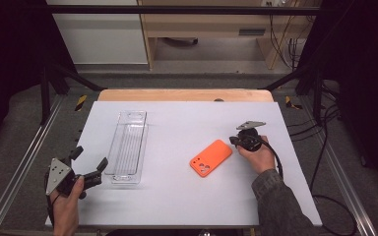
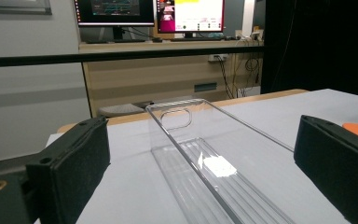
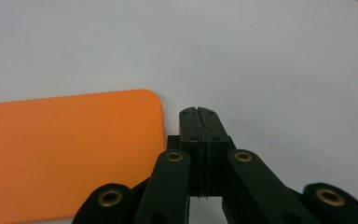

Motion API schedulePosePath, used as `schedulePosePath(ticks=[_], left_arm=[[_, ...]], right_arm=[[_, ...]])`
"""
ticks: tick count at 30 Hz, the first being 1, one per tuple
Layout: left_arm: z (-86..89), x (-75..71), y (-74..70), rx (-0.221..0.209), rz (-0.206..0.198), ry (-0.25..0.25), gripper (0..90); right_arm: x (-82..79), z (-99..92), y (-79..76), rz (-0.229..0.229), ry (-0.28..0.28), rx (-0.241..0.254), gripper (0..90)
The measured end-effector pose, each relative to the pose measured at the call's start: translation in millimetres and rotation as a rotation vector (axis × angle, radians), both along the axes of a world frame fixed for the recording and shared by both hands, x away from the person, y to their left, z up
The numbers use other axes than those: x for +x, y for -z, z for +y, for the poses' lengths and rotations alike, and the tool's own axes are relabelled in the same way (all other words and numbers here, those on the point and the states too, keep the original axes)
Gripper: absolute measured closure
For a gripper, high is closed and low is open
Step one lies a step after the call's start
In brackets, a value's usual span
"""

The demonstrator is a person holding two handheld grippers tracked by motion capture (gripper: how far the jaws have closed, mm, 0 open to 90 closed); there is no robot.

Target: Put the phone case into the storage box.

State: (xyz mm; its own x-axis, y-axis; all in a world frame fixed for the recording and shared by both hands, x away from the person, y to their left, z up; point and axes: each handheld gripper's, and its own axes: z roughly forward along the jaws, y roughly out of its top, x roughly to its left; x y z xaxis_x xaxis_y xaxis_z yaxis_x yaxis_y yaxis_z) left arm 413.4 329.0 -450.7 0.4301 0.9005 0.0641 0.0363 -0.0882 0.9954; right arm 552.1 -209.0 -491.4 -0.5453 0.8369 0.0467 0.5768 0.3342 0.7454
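Left gripper (image 1: 89, 158) low at table's (image 1: 177, 196) near-left corner, jaws spread wide, nothing btwn them, aimed at clear tray (image 1: 127, 147) just ahead. Right gripper (image 1: 235, 140) jaws pressed together, empty, tip just beside orange phone case (image 1: 210, 157) lying flat mid-right, w/ small gap.

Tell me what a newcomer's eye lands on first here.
The orange phone case stands out, lying flat right of centre on the white table. The right tool, jaws shut, sits at its far right corner. To the left lies a long clear tray, with the left tool open at its near end.
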Motion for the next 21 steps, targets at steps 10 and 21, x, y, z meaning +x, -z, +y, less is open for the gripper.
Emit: schedulePosePath(ticks=[10, 21], left_arm=[[-0.2, -0.2, 0.1, -0.001, 0.000, 0.002, 3.4], [-1.1, -0.1, 0.2, 0.003, 0.001, 0.004, 3.4]], right_arm=[[8.2, 11.6, 15.1, 0.036, -0.023, -0.003, 90.0], [-2.1, 28.7, 13.6, 0.058, -0.086, 0.020, 90.0]])
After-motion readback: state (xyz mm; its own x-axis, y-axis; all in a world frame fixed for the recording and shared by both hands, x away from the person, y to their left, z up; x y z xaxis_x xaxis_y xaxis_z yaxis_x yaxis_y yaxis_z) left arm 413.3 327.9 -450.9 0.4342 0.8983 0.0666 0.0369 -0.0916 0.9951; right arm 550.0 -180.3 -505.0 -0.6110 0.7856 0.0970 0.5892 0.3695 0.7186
